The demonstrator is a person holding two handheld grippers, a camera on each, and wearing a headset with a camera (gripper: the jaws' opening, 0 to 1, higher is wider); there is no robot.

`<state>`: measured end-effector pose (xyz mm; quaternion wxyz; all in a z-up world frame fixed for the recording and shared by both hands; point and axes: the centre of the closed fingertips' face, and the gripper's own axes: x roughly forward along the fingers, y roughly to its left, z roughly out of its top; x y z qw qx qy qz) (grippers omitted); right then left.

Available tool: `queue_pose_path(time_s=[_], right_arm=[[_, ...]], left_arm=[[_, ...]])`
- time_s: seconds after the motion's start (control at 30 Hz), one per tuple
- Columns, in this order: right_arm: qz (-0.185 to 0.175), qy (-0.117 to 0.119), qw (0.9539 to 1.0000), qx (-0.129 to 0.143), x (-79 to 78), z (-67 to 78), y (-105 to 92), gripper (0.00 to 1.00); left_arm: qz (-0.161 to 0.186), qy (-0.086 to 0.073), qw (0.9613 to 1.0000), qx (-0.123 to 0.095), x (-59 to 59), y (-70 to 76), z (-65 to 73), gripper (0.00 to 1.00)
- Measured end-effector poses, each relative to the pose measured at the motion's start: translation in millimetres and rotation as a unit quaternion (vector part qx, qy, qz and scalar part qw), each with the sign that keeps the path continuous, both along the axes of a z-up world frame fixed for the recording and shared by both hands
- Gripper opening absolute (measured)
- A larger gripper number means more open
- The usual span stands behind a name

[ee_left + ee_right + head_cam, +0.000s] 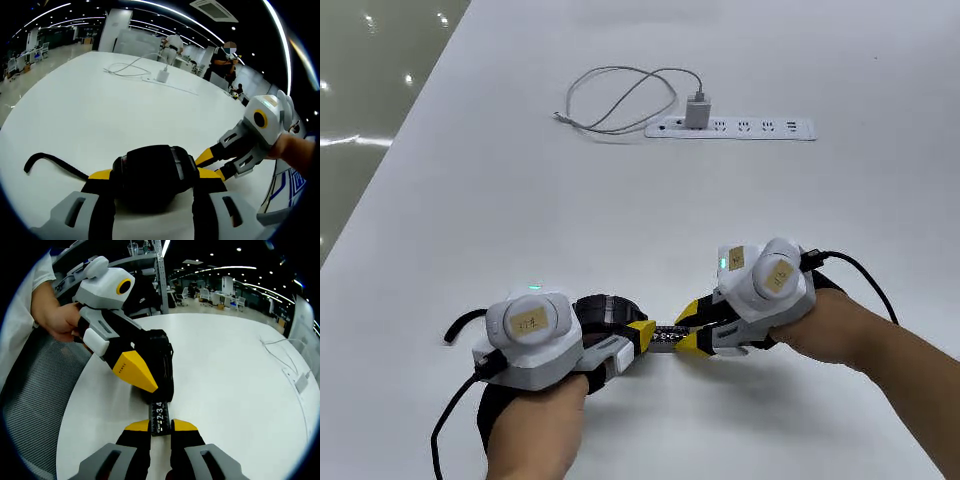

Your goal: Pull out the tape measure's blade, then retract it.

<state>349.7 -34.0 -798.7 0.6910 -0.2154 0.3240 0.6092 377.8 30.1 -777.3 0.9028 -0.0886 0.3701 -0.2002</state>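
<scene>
Jaws: left gripper [154,177] clamps the round black tape-measure case [161,360], right gripper [160,427] pinches its numbered blade [159,414] (barely out); we pull straight.

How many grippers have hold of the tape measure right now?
2. The left gripper clamps the tape measure's black case; the right gripper pinches the short length of blade showing beside it.

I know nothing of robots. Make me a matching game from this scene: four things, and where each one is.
1 case
2 blade
3 charger
4 cable

A plugged into the strip
B pinched by the right gripper
C looped on the table
D held in the left gripper

Pairs: 1-D, 2-B, 3-A, 4-C
</scene>
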Motion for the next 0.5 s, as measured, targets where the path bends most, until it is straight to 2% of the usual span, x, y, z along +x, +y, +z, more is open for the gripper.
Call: queue_pose_path(time_s=[0.5], right_arm=[[0.007, 0.0, 0.9999, 0.014, 2.4, 0.3, 22.4, 0.11]], left_arm=[[0.001, -0.004, 1.0, -0.003, -0.1, -0.2, 1.0, 0.58]])
